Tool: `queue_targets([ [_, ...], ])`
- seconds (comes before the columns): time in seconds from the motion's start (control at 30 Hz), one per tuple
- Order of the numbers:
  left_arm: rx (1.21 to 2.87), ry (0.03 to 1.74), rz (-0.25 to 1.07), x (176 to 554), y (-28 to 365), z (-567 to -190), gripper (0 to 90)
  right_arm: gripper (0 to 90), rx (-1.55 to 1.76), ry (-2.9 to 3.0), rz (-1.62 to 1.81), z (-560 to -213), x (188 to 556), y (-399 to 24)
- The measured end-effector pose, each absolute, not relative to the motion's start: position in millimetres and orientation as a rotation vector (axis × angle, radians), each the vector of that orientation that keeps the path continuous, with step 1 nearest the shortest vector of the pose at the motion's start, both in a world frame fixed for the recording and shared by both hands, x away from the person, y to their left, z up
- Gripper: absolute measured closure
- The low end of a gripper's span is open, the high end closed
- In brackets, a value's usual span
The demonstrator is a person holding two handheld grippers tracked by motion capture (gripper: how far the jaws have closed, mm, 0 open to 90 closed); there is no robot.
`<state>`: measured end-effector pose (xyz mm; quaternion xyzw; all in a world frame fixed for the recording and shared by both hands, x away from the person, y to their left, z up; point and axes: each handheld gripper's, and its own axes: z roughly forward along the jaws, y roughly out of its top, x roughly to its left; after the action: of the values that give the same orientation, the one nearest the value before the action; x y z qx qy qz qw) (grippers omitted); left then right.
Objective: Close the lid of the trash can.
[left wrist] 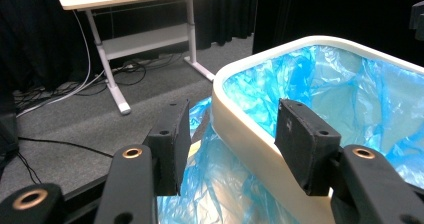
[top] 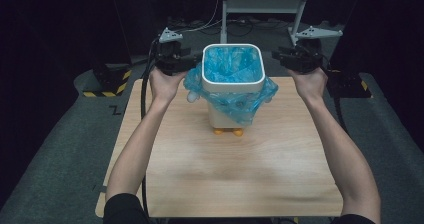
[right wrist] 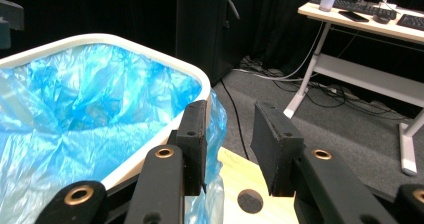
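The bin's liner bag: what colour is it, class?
The liner bag is translucent blue, clearest in the high view.

Both forearms stretched forward; left tool (top: pixel 186 63) jaws apart, right tool (top: pixel 286 59) jaws apart, nothing clamped.

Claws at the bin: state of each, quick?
Left claw: open, jaws astride the white bin rim, no grip.
Right claw: open, beside the blue liner, holding nothing.
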<state>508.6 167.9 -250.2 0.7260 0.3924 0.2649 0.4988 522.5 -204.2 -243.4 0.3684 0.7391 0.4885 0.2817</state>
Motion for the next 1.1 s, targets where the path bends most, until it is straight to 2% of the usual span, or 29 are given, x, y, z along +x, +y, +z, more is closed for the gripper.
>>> queue_targets([
  [1.1, 1.749, 0.904, 0.649, 470, 189, -256, 47.3, 65.9, 0.993, 1.947, 1.338, -259, 479, -247],
])
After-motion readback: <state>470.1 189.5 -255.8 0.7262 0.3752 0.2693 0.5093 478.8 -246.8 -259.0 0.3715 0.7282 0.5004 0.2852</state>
